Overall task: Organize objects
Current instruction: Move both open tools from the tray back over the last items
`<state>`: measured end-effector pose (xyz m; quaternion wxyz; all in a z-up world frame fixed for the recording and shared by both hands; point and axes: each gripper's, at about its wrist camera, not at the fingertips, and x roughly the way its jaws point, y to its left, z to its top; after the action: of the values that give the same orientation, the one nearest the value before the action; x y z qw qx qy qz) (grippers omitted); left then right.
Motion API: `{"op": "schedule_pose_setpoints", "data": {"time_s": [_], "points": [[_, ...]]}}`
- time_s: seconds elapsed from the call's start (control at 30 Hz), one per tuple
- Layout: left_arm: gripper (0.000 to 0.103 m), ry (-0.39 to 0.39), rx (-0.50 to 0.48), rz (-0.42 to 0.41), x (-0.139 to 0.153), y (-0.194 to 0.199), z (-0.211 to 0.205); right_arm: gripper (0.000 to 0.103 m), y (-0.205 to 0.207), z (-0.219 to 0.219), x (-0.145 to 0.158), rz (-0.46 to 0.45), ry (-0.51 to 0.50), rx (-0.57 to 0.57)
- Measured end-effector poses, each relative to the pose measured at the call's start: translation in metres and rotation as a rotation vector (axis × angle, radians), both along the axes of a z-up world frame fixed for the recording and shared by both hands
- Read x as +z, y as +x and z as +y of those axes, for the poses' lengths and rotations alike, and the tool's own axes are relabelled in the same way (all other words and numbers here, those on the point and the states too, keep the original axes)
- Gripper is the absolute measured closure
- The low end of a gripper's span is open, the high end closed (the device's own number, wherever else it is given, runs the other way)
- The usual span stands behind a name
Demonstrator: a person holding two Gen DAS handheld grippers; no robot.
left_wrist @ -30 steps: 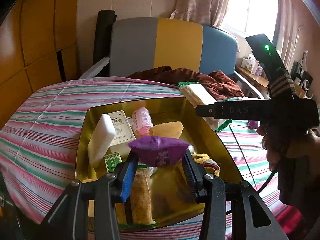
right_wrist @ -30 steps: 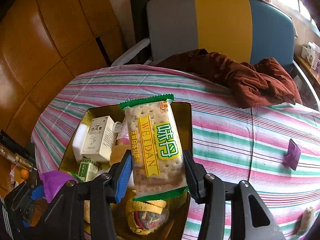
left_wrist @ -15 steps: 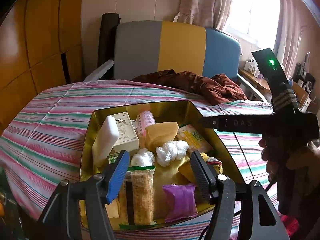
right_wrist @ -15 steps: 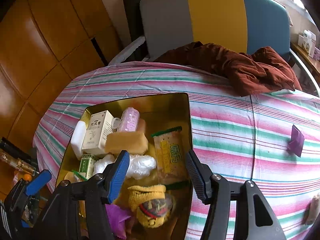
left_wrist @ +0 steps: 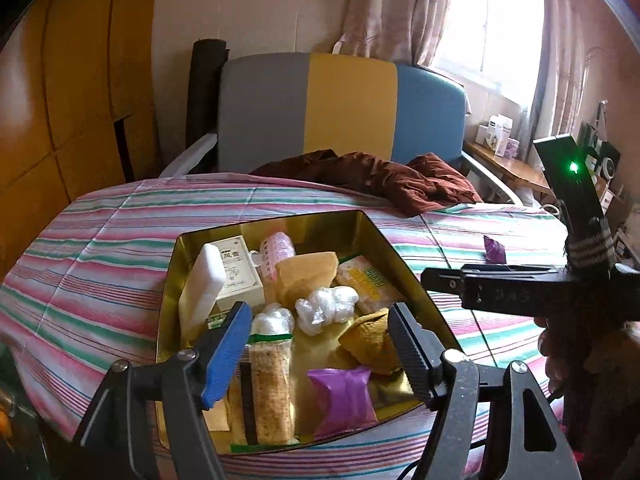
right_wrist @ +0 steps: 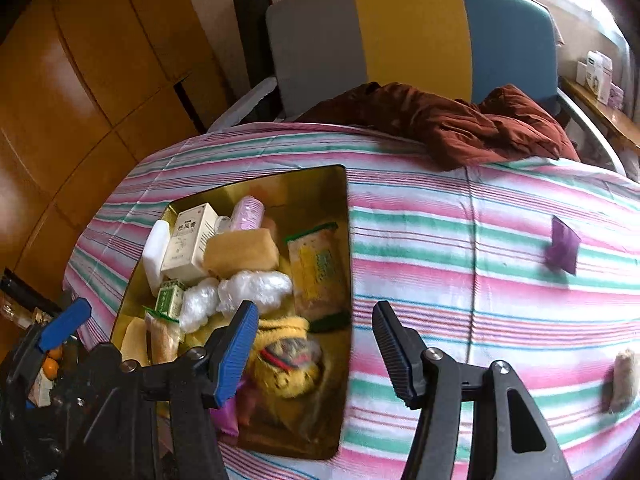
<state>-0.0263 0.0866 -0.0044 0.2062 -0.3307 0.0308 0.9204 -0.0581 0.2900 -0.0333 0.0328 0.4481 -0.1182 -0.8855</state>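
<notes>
A second ago the left gripper [left_wrist: 318, 350] pinched the purple crinkled snack packet [left_wrist: 343, 400] and the right gripper [right_wrist: 312, 350] clasped the green-edged cracker packet [right_wrist: 318, 270]; both packets have since dropped into the gold rectangular metal tin [left_wrist: 404, 256], and both pairs of jaws have just been opening, released and empty. The purple packet lies on the tin's floor at the near edge, just beside a long crumbly biscuit bar in clear wrap [left_wrist: 270, 384], with a crumpled yellow cloth [left_wrist: 368, 344] behind it. The cracker packet rests flat along the tin's right wall. Farther in sit two wads of clear plastic wrap [left_wrist: 326, 308], a tan sponge block [left_wrist: 306, 276], a white medicine box [left_wrist: 238, 276] and a pink ribbed roller [left_wrist: 276, 252]. The tin stands on a pink, green and white striped cloth [right_wrist: 460, 248], where a small purple sachet [right_wrist: 562, 250] lies well apart to the right. Beyond, a brown garment [right_wrist: 452, 124] is heaped before a grey, yellow and blue chair [right_wrist: 412, 36]
</notes>
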Motion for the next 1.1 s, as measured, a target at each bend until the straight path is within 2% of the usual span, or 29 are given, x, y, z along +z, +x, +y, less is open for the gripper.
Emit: {"op": "schedule_pose_setpoints", "data": {"time_s": [0.27, 0.33, 0.43, 0.57, 0.93, 1.1], "points": [[0.028, -0.012, -0.05, 0.009, 0.006, 0.009, 0.015, 0.041, 0.023, 0.024, -0.004, -0.016, 0.007, -0.045], [0.027, -0.017, -0.069, 0.013, 0.008, 0.011, 0.021, 0.037, 0.03, 0.033, -0.005, -0.021, 0.011, -0.064], [0.026, -0.02, -0.101, 0.015, 0.01, 0.013, 0.032, 0.036, 0.039, 0.053, -0.008, -0.034, 0.016, -0.104], [0.026, -0.029, -0.156, 0.01, 0.01, 0.015, 0.05, 0.036, 0.056, 0.093, -0.011, -0.057, 0.03, -0.189], [0.026, -0.039, -0.287, -0.013, 0.009, 0.023, 0.098, 0.036, 0.111, 0.237, -0.018, -0.164, 0.098, -0.538], [0.024, -0.048, -0.329, -0.024, 0.007, 0.025, 0.115, 0.035, 0.122, 0.279, -0.035, -0.238, 0.091, -0.622]]}}
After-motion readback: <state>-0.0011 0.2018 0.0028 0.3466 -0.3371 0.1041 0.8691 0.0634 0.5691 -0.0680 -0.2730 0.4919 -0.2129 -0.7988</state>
